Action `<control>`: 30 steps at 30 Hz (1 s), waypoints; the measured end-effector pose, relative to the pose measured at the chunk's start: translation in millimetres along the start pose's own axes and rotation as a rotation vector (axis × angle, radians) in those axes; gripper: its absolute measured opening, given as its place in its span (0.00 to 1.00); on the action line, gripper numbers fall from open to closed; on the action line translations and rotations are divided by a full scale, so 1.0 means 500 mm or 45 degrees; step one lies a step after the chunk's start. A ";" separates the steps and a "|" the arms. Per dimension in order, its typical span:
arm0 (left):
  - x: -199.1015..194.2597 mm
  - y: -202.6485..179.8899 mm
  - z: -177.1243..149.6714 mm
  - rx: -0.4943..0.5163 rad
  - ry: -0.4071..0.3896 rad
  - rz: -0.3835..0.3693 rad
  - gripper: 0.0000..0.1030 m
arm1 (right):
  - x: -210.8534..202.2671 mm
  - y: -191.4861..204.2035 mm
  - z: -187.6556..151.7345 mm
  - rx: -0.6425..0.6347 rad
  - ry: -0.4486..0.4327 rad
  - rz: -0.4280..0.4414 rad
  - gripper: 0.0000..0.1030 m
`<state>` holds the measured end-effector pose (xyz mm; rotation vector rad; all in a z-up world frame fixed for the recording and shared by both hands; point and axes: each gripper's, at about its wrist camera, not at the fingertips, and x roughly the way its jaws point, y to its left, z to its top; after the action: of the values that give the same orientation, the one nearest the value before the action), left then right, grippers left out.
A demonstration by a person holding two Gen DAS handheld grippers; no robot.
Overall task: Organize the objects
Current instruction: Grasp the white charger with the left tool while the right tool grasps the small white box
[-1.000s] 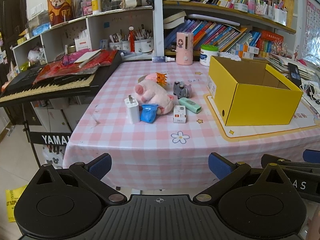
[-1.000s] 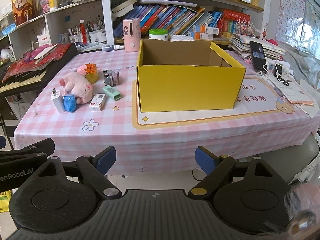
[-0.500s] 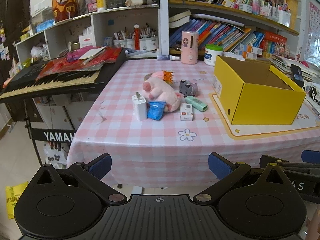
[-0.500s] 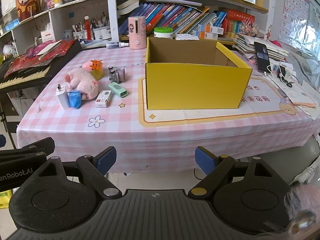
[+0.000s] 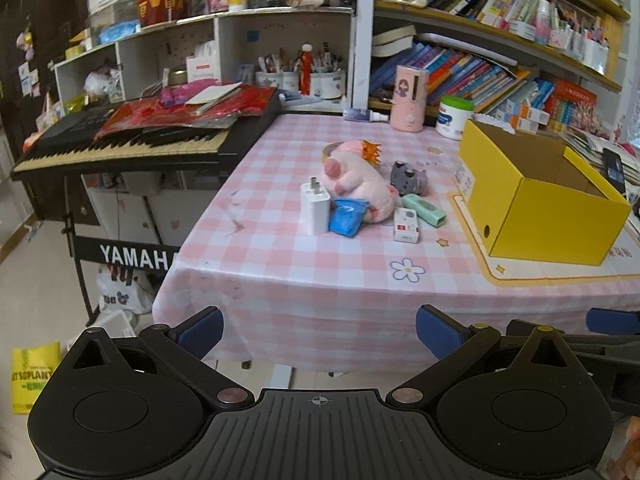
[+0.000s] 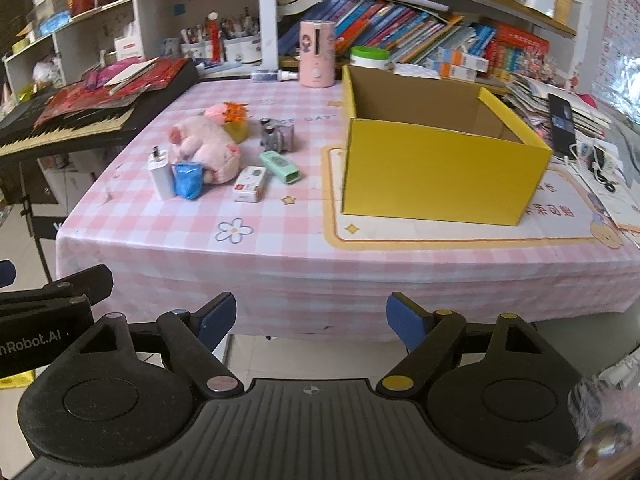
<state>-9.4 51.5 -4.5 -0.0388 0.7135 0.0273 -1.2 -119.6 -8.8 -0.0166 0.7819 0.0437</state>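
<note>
Pink-and-white checked table point(image 6: 280, 256), yellow box point(image 6: 436, 172).
Pink plush pig point(image 6: 208, 148), white charger point(image 6: 160, 174), blue packet point(image 6: 188, 180), mint-green case point(image 6: 280, 166).

I am looking into a lived-in home study or child's room: crowded bookshelves point(image 5: 500, 64) of bright children's books, white cubbies point(image 5: 224, 52) with pen pots, a Yamaha keyboard point(image 5: 132, 144) beside the bench point(image 5: 304, 268) under a pink checked cloth, and an alphabet wall chart point(image 6: 624, 28).

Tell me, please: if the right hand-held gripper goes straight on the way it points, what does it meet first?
Probably the front edge of the table, in its pink checked cloth. The right hand-held gripper is closing with nothing between its fingers; depth is uncertain.
</note>
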 end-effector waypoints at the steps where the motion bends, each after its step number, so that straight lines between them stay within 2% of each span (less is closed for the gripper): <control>1: 0.003 0.004 0.001 -0.012 0.004 -0.004 1.00 | 0.003 0.003 0.002 -0.005 0.001 0.010 0.79; 4: 0.013 0.012 0.004 -0.037 0.016 0.001 1.00 | 0.014 0.011 0.009 -0.022 0.006 0.033 0.77; 7: 0.024 0.013 0.009 -0.038 0.015 0.010 0.99 | 0.028 0.017 0.018 -0.040 0.009 0.070 0.69; 10: 0.040 0.017 0.018 -0.039 0.022 0.026 0.99 | 0.049 0.024 0.030 -0.055 0.018 0.097 0.66; 18: 0.098 0.029 0.054 -0.109 0.056 0.056 1.00 | 0.122 0.041 0.079 -0.117 0.068 0.152 0.64; 21: 0.125 0.029 0.070 -0.126 0.064 0.063 1.00 | 0.154 0.046 0.099 -0.140 0.095 0.182 0.58; 22: 0.137 0.028 0.076 -0.127 0.069 0.064 1.00 | 0.165 0.048 0.107 -0.151 0.097 0.193 0.51; 24: 0.155 0.026 0.088 -0.126 0.066 0.071 1.00 | 0.184 0.048 0.123 -0.160 0.091 0.216 0.45; 30: 0.210 0.024 0.122 -0.136 0.035 0.094 1.00 | 0.252 0.053 0.155 -0.186 0.082 0.238 0.43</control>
<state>109.6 67.5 -27.5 -0.1149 0.7400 0.1359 141.5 -86.6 -42.4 -0.0838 0.8419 0.2785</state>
